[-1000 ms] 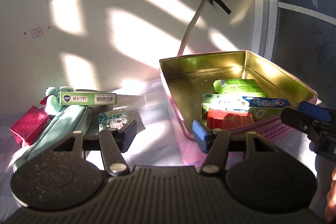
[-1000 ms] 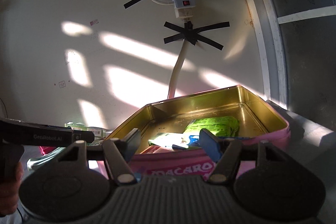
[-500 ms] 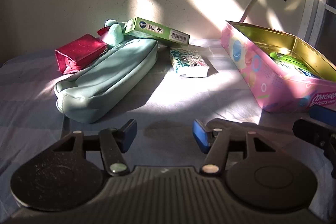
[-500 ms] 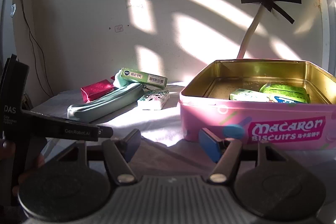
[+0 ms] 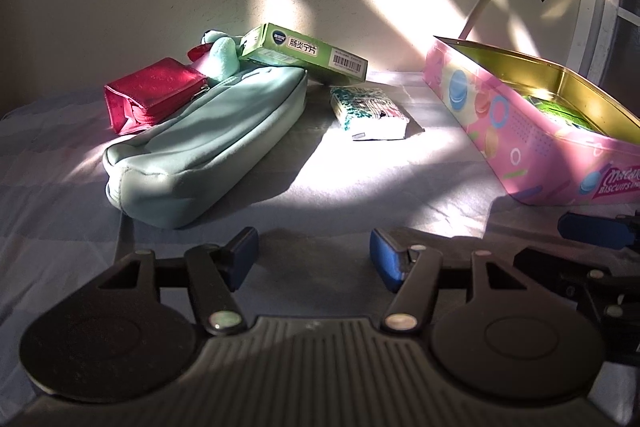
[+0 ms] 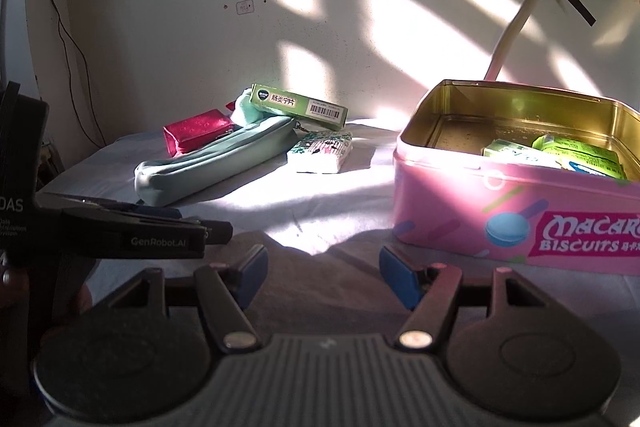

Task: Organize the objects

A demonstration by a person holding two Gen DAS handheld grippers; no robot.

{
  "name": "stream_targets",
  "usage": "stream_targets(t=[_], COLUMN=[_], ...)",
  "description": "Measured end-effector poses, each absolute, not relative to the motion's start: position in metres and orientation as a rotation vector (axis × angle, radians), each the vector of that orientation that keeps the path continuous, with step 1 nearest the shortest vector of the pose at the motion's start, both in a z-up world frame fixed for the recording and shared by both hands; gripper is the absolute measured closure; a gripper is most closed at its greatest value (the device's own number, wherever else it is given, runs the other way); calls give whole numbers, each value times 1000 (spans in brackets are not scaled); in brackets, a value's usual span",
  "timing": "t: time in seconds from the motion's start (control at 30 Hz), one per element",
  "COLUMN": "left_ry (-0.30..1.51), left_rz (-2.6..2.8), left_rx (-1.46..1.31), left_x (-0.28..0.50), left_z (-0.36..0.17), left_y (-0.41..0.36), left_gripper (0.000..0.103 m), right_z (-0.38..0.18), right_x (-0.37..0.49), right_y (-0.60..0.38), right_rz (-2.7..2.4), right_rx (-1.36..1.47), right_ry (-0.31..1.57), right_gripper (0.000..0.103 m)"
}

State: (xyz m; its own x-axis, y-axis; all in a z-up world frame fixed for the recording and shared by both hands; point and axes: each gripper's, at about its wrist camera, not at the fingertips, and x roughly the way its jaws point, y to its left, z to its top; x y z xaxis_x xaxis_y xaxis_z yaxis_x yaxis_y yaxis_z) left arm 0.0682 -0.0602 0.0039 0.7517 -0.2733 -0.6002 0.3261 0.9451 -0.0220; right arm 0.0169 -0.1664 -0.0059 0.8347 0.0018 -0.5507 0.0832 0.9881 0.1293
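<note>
Both pairs of jaws stand spread wide with nothing between them: the left gripper (image 5: 314,257) and the right gripper (image 6: 323,277) hang low over the grey cloth (image 5: 360,195), side by side, each holding nothing; the things to be sorted lie ahead on that cloth; a pink biscuit tin (image 6: 516,211) sits open to the right, with green packets (image 6: 576,157) and a pale box inside it; left of the tin, well apart from it, a small patterned tissue pack (image 5: 370,113) lies flat in the sun; just beside that, a long mint pencil case (image 5: 208,151) stretches toward the wall; a green box (image 5: 304,57) with a barcode rests tilted, one end on the case's far end; a small mint plush toy (image 5: 220,55) sits behind the box, and a red pouch (image 5: 154,95) lies against the case's left side; behind all of it, a pale wall (image 6: 180,27) carries bars of sunlight, and a white cable (image 6: 508,43) taped with black strips runs down behind the tin.
</note>
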Motion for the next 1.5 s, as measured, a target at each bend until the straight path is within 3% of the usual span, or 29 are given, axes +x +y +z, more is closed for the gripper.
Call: stream_targets(t=[0.23, 0.47, 0.7, 1.5], left_ry=[640, 656, 665, 619], left_rz=[-333, -314, -295, -213], left_rx=[99, 115, 112, -26], left_x=[68, 70, 71, 86], left_z=[4, 2, 2, 35], left_y=[-64, -65, -65, -2], left_gripper=[33, 19, 13, 13], right_z=[-10, -12, -12, 18], right_x=[21, 24, 25, 68], right_y=[-169, -169, -166, -116], right_rz=[-61, -86, -80, 52], right_rx=[165, 165, 157, 44], right_ry=[605, 634, 638, 551], right_gripper=[38, 34, 33, 33])
